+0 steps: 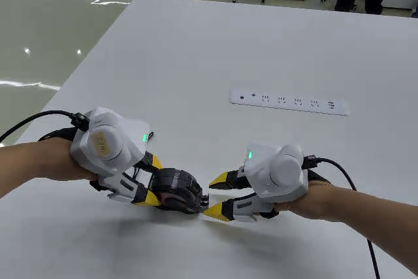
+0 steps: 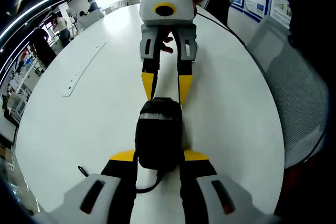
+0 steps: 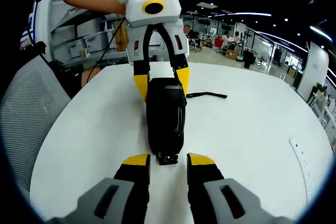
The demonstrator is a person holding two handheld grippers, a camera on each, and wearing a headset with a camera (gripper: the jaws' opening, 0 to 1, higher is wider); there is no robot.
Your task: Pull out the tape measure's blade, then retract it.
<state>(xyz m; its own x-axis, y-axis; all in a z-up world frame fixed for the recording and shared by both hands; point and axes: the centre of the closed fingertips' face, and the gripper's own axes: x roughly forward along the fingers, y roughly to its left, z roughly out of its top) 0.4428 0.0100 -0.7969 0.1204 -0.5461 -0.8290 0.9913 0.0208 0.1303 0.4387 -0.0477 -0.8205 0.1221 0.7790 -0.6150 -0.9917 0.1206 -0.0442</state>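
A black tape measure (image 1: 176, 190) rests on the white table (image 1: 215, 57) with my left gripper (image 1: 155, 181) shut on its body. In the left gripper view the case (image 2: 159, 132) sits between the yellow-tipped jaws of the left gripper (image 2: 159, 156). My right gripper (image 1: 215, 195) faces it from the right, open, with its tips just off the case's front end. In the right gripper view the blade's end hook (image 3: 167, 157) lies between the spread tips of the right gripper (image 3: 169, 161), and I see no contact. No blade is drawn out of the tape measure (image 3: 166, 113).
A white power strip (image 1: 289, 102) lies further back on the table. The tape measure's black wrist strap (image 3: 206, 95) trails on the tabletop behind the case. A mesh office chair (image 3: 29, 129) stands beside the table. People and chairs are in the room beyond.
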